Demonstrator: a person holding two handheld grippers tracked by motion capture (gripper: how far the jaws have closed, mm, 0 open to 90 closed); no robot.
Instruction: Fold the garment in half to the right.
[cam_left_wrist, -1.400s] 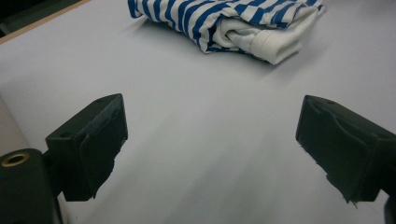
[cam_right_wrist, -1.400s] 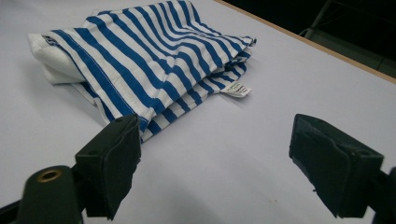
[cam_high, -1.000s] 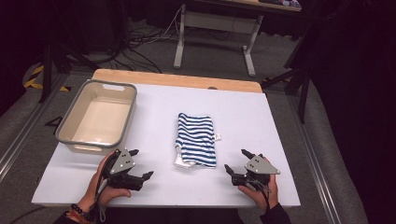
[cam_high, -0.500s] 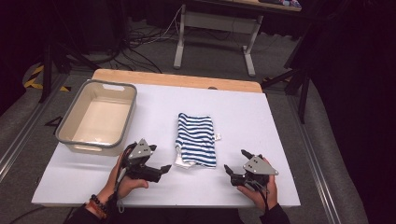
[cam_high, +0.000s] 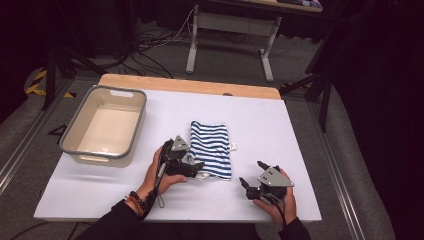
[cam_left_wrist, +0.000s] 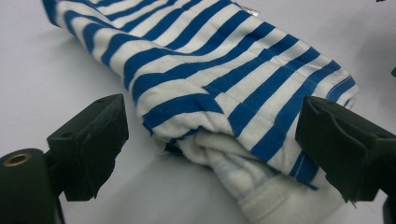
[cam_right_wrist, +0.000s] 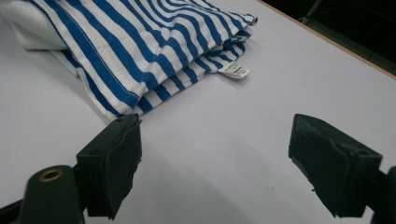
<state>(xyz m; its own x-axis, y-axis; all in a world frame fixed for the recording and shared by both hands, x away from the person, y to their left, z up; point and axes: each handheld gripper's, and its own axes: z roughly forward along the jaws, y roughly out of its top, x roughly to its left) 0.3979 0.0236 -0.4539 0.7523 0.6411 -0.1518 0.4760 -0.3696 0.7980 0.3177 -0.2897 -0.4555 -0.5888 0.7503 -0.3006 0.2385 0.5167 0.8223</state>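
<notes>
Left gripper (cam_high: 192, 167) (jaws apart) at striped cloth (cam_high: 212, 147)

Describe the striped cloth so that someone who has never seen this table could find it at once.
On the white table, look near the middle, to the right of the grey tub. There lies the folded cloth with blue and white stripes and a small white label at its right edge. It is the one soft, patterned thing, and the open left gripper sits at its near corner.
</notes>
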